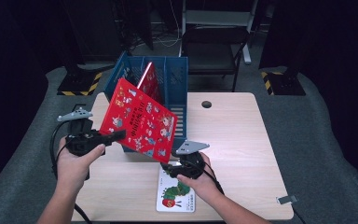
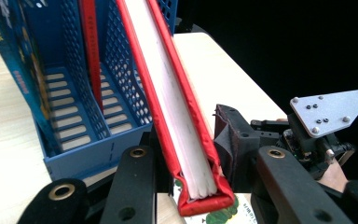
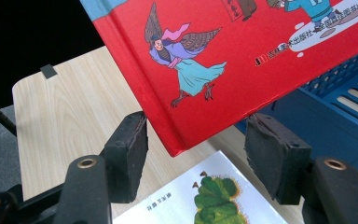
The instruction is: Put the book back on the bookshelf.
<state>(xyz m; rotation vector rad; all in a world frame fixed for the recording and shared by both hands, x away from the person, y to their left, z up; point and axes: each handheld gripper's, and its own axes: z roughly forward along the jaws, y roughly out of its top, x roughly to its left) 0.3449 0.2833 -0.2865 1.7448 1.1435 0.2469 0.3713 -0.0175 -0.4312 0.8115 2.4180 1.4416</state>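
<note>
So the table is seen from above, pale wood, with grey floor all round it. At its far edge, left of the middle, a blue rack is stood upright, and one thin red book is slotted in it, leaning.

A big red book is held up in the air in front of the rack, tilted, its top corner up and to the left, its low corner down over the near half of the table. It's clamped by the left tool at its left edge: in the left gripper view the spine end is seen pinched between the two black jaws, pages facing up.

The right tool is parked just under the book's low corner. In the right gripper view that corner is seen hanging between the pads, but they're stood apart and neither one is pressed on it.

A white book with a green caterpillar on the cover is laid flat near the table's near edge, roughly in the middle, partly covered by the right hand.
</note>
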